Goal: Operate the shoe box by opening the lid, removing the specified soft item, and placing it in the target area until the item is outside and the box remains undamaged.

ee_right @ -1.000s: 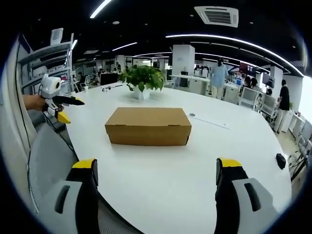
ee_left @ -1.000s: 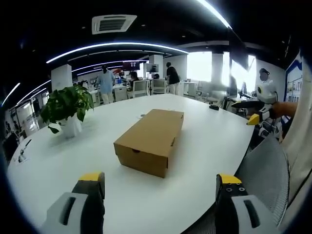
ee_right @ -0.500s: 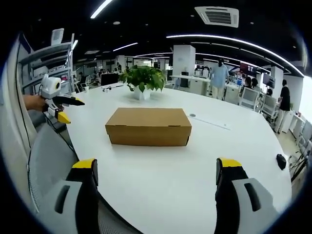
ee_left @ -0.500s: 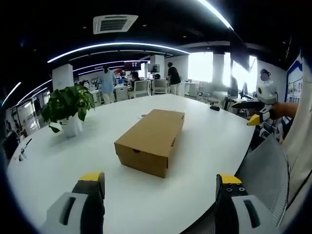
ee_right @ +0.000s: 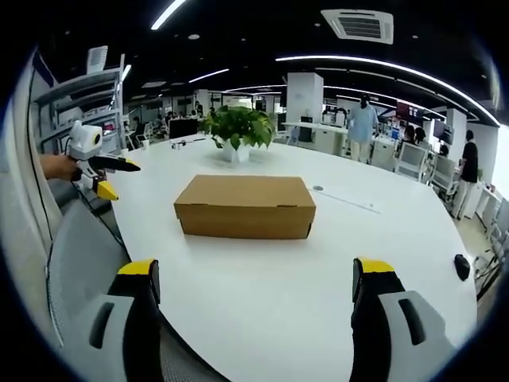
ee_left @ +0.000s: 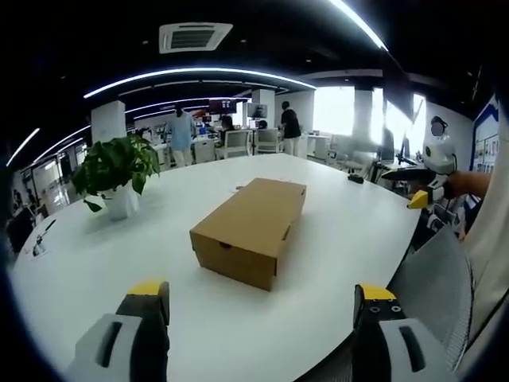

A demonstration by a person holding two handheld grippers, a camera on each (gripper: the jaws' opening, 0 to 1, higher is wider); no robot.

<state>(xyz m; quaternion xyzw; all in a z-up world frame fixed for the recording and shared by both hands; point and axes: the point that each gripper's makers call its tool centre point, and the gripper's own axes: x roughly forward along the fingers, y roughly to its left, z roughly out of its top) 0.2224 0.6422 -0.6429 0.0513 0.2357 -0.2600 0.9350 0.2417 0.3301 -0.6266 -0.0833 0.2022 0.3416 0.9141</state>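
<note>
The shoe box (ee_left: 250,231) is seen closed on the white table (ee_left: 95,263), ahead of the left gripper (ee_left: 258,298) and well apart from it. The left jaws are held wide apart and empty. In the right gripper view, the shoe box (ee_right: 245,206) lies ahead of the right gripper (ee_right: 254,280), whose jaws are likewise spread with nothing between them. A potted plant (ee_right: 236,131) is located beyond the box.

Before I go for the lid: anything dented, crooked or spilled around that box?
Nothing stands out. The shoe box sits flat on the white table, lid closed and square, no dents showing. The potted plant behind it stands upright. Both grippers, left and right, are open and short of the box.
</note>
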